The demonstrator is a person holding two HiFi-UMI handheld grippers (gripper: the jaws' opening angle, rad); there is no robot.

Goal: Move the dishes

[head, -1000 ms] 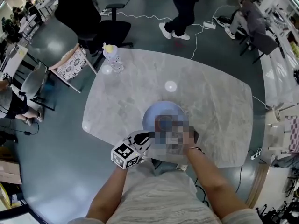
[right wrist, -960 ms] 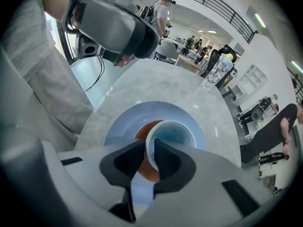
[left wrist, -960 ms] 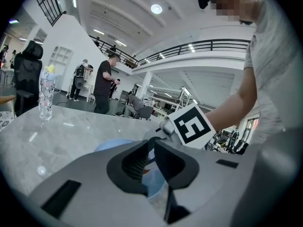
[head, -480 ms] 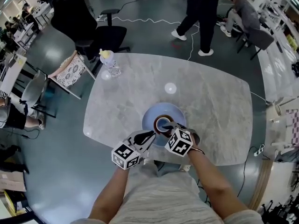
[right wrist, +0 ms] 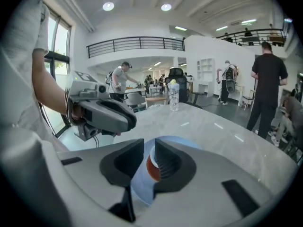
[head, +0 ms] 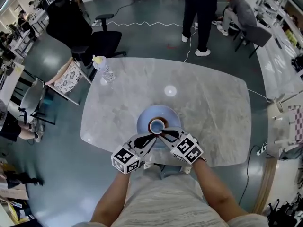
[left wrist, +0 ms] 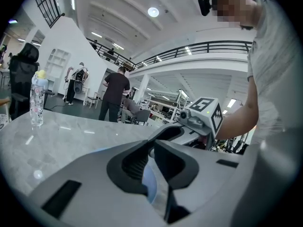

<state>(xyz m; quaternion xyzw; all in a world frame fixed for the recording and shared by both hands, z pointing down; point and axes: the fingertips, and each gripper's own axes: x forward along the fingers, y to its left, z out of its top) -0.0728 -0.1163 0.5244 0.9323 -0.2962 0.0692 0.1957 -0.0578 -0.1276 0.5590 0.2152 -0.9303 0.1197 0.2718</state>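
Note:
A round blue plate (head: 165, 113) lies near the front edge of the marble table (head: 213, 98). A brown cup with a white inside (head: 156, 125) stands upright on it. My right gripper (head: 163, 134) hovers over the plate's near rim, clear of the cup. Its jaws have just been closing a little, with nothing between them, and they still stand apart. Through that gap the right gripper view shows the cup (right wrist: 151, 168) and plate (right wrist: 182, 142) below my right gripper (right wrist: 149, 145). My left gripper (head: 150, 138) hangs beside it, its jaws (left wrist: 152, 145) slightly apart, with the plate (left wrist: 149, 186) seen through them.
A clear water bottle with a yellow cap (head: 102, 69) stands at the table's far left corner. A black office chair (head: 90, 30) and a chair with a patterned cushion (head: 66, 77) stand left of the table. A person in dark clothes (head: 201, 13) stands beyond it, near floor cables.
My right gripper has let go of the cup, risen off it and rolled, drawing back toward the near rim. The cup stays on the plate. My left gripper rose slightly.

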